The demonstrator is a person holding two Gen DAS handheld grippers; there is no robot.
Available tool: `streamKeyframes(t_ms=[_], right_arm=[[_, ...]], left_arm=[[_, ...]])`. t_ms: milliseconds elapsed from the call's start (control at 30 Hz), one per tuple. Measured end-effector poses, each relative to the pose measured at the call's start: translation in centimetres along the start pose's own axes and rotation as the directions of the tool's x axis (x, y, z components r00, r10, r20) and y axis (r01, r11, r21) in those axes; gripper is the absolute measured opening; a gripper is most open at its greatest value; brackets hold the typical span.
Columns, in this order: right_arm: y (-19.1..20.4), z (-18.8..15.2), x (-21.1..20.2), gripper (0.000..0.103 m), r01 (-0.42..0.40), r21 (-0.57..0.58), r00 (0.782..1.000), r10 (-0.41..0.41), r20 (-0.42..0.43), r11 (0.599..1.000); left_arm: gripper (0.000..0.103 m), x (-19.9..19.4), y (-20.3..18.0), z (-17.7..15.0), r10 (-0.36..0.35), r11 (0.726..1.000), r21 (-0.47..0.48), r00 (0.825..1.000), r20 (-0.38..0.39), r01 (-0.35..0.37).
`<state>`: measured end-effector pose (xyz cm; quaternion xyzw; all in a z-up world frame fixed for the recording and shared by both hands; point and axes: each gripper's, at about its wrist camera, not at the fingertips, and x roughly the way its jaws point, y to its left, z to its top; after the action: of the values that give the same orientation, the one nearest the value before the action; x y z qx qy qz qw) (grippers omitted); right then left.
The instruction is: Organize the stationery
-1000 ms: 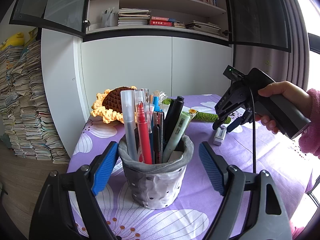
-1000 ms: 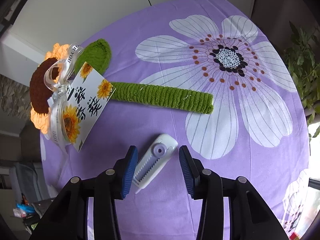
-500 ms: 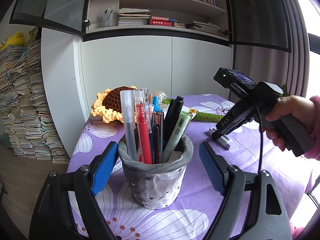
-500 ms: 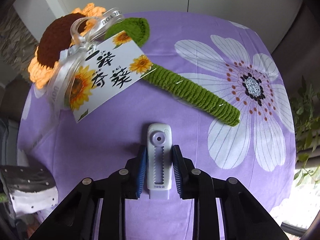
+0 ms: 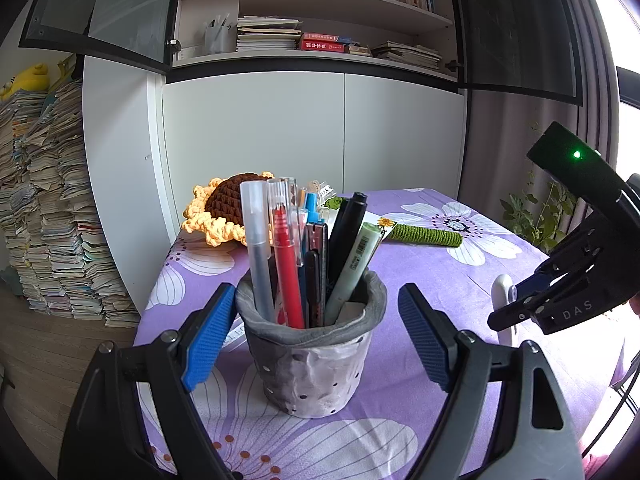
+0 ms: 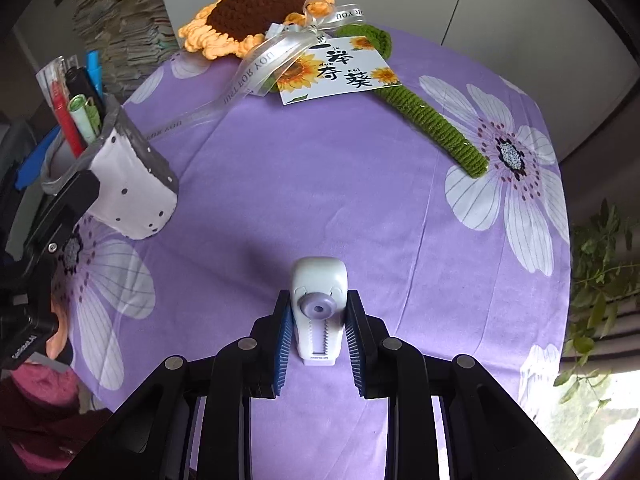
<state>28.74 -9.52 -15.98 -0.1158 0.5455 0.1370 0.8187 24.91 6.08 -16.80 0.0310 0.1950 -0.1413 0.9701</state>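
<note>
Both grippers are black plastic with ribbed blue pads on the fingers and round silver screws at the joints. The left gripper [image 5: 312,340] has broad angled finger arms. The right gripper [image 6: 318,334] carries a boxy black housing with a green light and white "DAS" lettering. A dark red fleecy sleeve [image 6: 36,412] shows.

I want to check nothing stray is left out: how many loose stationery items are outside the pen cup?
1: a white correction tape clamped in the right gripper, right of the pen cup. More may lie out of view.
</note>
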Motion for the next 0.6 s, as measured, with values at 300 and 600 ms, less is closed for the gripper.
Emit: streamKeyframes(t_ms=[300,600], right_arm=[[-1.2,0.9,0.7,0.027,-0.057,0.026,0.998,0.057,0.007,0.998],[-1.7,1.8,2.8,0.027,-0.088,0.030,0.996,0.089,-0.021,0.996]], left_arm=[[0.082,0.0,0.0,0.0,0.000,1.000,0.000,1.000,0.000,0.000],[0.083,0.0,0.0,0.1,-0.001,1.000,0.000,1.000,-0.001,0.001]])
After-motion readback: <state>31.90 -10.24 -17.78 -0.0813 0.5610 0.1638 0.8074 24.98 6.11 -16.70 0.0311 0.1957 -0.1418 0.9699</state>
